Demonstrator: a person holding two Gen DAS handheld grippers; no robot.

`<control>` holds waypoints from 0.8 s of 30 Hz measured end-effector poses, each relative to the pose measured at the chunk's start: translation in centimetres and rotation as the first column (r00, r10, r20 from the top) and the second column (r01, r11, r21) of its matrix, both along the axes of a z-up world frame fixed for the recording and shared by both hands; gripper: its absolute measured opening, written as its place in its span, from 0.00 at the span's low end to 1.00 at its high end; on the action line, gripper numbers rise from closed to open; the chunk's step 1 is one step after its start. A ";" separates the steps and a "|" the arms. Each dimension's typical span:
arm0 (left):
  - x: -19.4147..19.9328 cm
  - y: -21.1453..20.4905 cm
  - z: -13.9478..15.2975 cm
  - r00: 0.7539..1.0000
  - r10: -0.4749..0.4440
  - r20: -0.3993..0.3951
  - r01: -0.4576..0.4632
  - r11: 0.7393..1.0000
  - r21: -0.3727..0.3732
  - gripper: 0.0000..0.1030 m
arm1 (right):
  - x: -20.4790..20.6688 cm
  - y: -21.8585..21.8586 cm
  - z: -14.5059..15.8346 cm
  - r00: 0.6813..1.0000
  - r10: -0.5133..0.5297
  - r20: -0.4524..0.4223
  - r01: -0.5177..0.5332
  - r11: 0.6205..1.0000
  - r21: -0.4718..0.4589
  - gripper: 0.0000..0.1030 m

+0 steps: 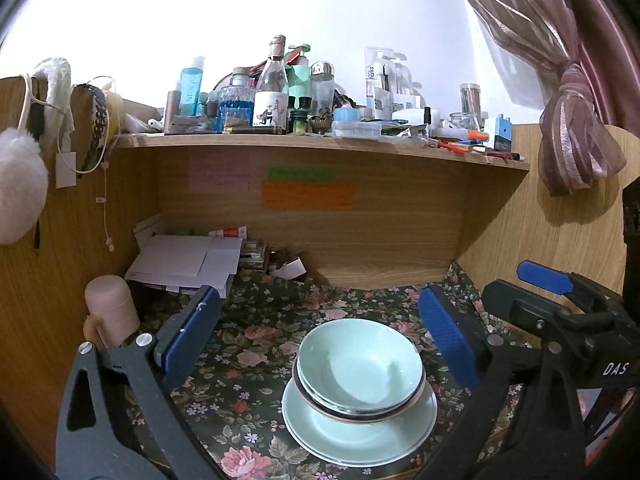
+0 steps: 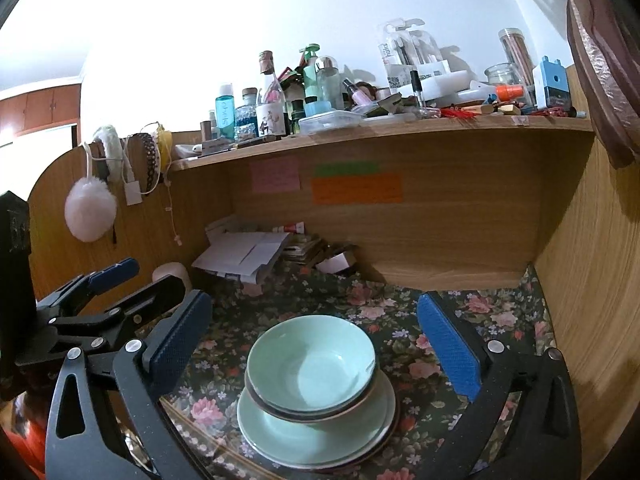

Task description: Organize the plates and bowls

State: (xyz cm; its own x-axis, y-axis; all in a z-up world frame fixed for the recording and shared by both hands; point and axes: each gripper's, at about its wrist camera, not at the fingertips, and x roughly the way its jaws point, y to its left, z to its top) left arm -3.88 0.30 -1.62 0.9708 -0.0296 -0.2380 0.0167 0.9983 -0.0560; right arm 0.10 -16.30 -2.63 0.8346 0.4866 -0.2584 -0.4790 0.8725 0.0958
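Jaws wide; bowls (image 1: 360, 364) upright.

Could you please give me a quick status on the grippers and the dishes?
Left gripper open, holding nothing. Right gripper open, holding nothing. Green bowls nested on green plates on the floral cloth, between the fingers, untouched. Nothing in the way.

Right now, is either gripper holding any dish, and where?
Nothing held: left gripper and right gripper are both open, clear of the stacked bowls and plates.

Cloth (image 1: 256, 344) clear around stacked bowls (image 1: 360, 364); shelf (image 1: 320, 146) overhead, papers (image 1: 188, 260) rear-left (cup (image 1: 114, 308) too).
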 end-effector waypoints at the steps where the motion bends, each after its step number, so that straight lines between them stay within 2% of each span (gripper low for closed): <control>1: 0.0 0.0 0.0 1.000 -0.002 -0.001 0.002 1.000 -0.001 0.98 | 0.0 0.0 0.0 1.000 0.001 -0.001 -0.001 1.000 0.001 1.00; 24: 0.4 0.1 -0.1 1.000 -0.007 -0.010 0.007 1.000 -0.007 0.98 | 0.5 0.0 0.0 1.000 0.020 -0.018 -0.019 1.000 0.013 1.00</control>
State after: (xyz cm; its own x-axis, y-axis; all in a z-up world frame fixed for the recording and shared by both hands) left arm -3.47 0.35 -1.70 0.9681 -0.0378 -0.2478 0.0227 0.9977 -0.0635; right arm 0.57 -16.28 -2.67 0.8203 0.5061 -0.2665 -0.4940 0.8617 0.1160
